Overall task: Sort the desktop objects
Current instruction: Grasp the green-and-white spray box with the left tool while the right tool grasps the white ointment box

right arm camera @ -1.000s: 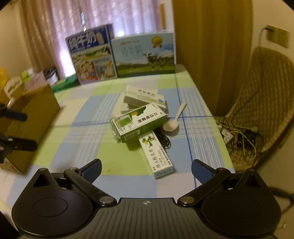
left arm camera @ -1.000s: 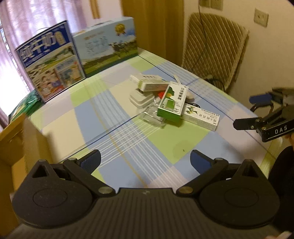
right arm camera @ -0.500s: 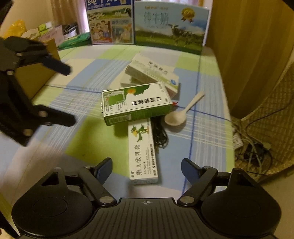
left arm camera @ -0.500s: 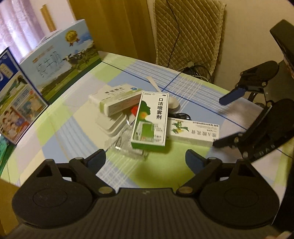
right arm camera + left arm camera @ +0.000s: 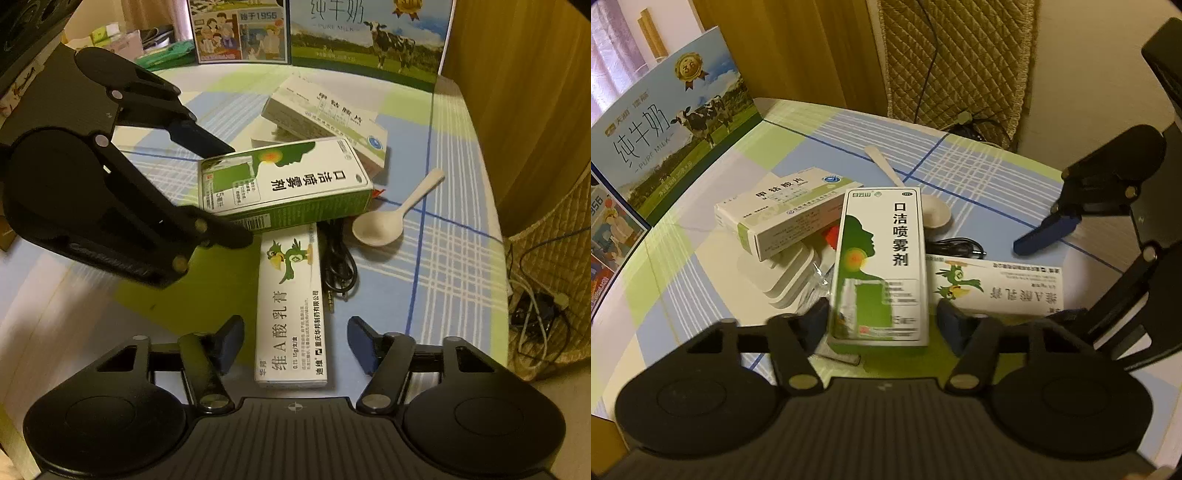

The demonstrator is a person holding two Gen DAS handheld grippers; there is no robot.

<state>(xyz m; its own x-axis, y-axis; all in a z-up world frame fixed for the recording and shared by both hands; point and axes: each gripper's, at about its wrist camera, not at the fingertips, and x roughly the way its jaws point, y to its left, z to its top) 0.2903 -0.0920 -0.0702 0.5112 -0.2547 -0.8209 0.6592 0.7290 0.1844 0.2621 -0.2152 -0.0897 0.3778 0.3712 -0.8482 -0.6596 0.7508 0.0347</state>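
Here, the left tongs [image 5: 882, 325] are seen spread apart, with the near end of the green spray box [image 5: 882, 266] lying between their blue pads [image 5: 816, 325]; whether the pads touch the box cannot be told. In the right wrist view, the right tongs [image 5: 295, 343] are likewise held open, and the near end of the white ointment box [image 5: 291, 306] is framed between their fingers, with a gap on each side. The ointment box lies flat on the checked desk [image 5: 450, 266], and its far end is tucked under the spray box [image 5: 284, 184], which is propped across the pile. Just right of the ointment box a coiled black cable [image 5: 338, 266] is seen, and beyond it a white spoon [image 5: 391, 218] rests with its bowl toward the tongs. Behind the spray box a long white pill box [image 5: 325, 118] is laid at a slant over some flat white packs [image 5: 786, 273], and a bit of clear wrapping [image 5: 816, 284] shows beside them. At the far edge of the desk two milk cartons [image 5: 369, 33] are stood upright. Past the desk's right side a quilted chair [image 5: 960, 59] and loose wires on the floor [image 5: 535, 317] are visible.
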